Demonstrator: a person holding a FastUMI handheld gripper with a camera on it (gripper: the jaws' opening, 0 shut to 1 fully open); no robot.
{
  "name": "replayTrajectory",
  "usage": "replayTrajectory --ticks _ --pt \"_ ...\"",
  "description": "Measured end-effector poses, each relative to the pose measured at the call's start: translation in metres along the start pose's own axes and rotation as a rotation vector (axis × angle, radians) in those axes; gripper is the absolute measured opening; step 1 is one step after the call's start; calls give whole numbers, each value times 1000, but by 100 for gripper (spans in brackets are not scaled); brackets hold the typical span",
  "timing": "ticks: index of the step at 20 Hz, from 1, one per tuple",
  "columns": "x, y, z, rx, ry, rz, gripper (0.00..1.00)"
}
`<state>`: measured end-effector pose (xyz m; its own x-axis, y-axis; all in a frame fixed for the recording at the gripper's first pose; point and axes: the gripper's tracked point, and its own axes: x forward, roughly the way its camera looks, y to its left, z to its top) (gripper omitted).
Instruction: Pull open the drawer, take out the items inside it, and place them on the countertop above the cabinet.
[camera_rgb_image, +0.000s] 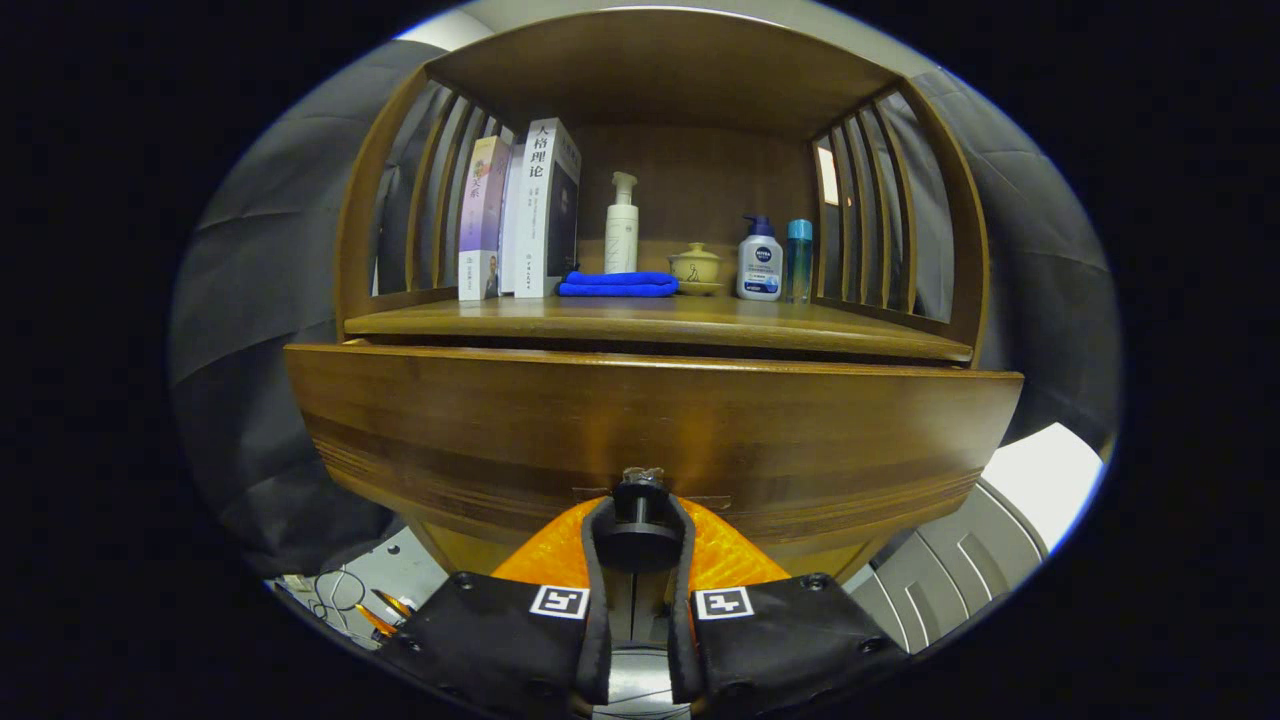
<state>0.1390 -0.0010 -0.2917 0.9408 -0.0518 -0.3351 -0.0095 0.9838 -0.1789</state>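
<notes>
The gripper (640, 525) has its fingers closed narrowly around the dark knob (640, 510) on the drawer (650, 430) front, which stands slightly out below the countertop (650, 322); an off-line pull could slip the fingers off the knob.

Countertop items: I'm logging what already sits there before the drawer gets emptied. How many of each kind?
Books: 3
Bottles: 3
Folded blue cloth: 1
Lidded yellow pot: 1
Total: 8
The gripper is shut on the drawer knob.
</notes>
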Motion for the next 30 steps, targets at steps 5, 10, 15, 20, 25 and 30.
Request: replayTrajectory --ticks 5,10,15,20,25,30 --pt "-33 1 -10 7 8 22 25" --pt "-56 3 -24 6 29 32 25" --pt "-81 3 -32 -12 36 50 25" --pt "-101 5 -38 -45 35 49 25" --pt "-102 9 -41 -33 78 90 33" --pt "-114 3 -34 -56 80 103 60"
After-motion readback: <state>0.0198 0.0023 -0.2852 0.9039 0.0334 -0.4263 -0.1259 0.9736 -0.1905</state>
